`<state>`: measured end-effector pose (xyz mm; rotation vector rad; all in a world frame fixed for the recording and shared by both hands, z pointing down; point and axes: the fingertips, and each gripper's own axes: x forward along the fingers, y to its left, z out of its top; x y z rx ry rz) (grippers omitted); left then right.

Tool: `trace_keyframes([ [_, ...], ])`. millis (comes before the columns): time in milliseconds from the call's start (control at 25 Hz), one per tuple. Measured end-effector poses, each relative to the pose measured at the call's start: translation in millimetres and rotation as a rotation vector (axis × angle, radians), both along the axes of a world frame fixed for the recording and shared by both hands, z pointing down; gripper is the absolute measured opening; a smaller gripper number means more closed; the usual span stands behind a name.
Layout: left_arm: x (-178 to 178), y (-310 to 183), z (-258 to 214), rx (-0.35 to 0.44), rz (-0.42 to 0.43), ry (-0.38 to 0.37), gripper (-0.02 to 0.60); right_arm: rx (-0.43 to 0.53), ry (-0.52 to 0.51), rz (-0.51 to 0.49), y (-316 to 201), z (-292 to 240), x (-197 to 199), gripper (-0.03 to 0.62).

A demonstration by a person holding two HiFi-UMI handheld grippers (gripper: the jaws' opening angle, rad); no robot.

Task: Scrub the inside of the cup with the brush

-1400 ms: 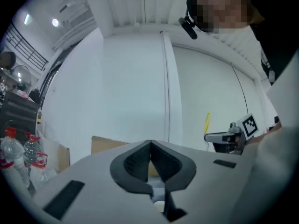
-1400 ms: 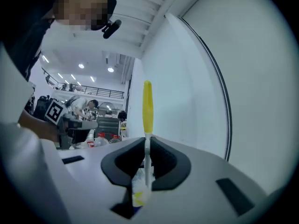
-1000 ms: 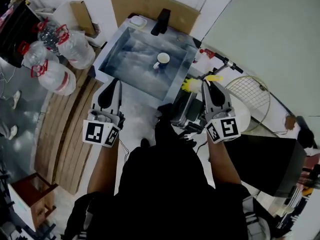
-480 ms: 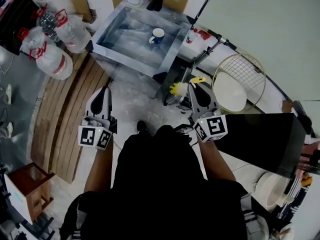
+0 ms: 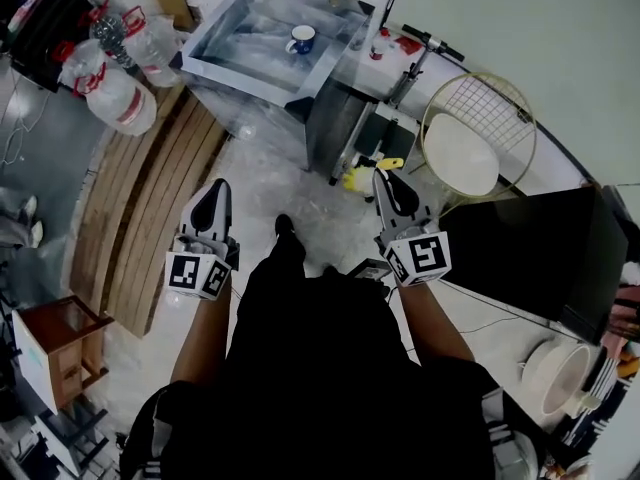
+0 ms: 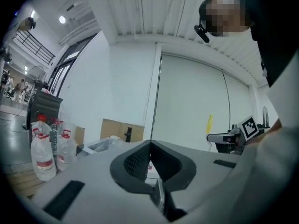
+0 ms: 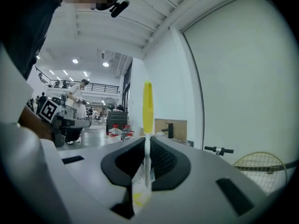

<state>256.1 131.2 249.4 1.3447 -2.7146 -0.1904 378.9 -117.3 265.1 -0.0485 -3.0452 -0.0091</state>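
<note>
Brush [image 7: 147,107] with yellow handle is clamped in the right gripper [image 5: 384,177]; the left gripper [image 5: 216,186] is closed on nothing. The blue cup [image 5: 300,39] is seen in the sink [image 5: 245,46], at top of frame.

Bright, even indoor light. Round ceiling lamps [image 7: 74,61] glow far ahead of the right gripper [image 7: 147,139], up to its left. Both gripper views bulge fisheye-style, with black corners. Its near body looks soft. The floor [image 5: 262,183] ahead shows pale glare.
</note>
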Motion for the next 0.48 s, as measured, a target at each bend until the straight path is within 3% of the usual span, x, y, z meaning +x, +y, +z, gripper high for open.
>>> trace_keyframes([
  [240,80,5,9,-0.041,0.001,-0.002,0.016,-0.035,0.008,0.009,5,18,74,0.043],
  [480,121,33,20,-0.092,-0.04,0.008,0.015,-0.041,0.017,-0.009,31,27,109,0.043],
])
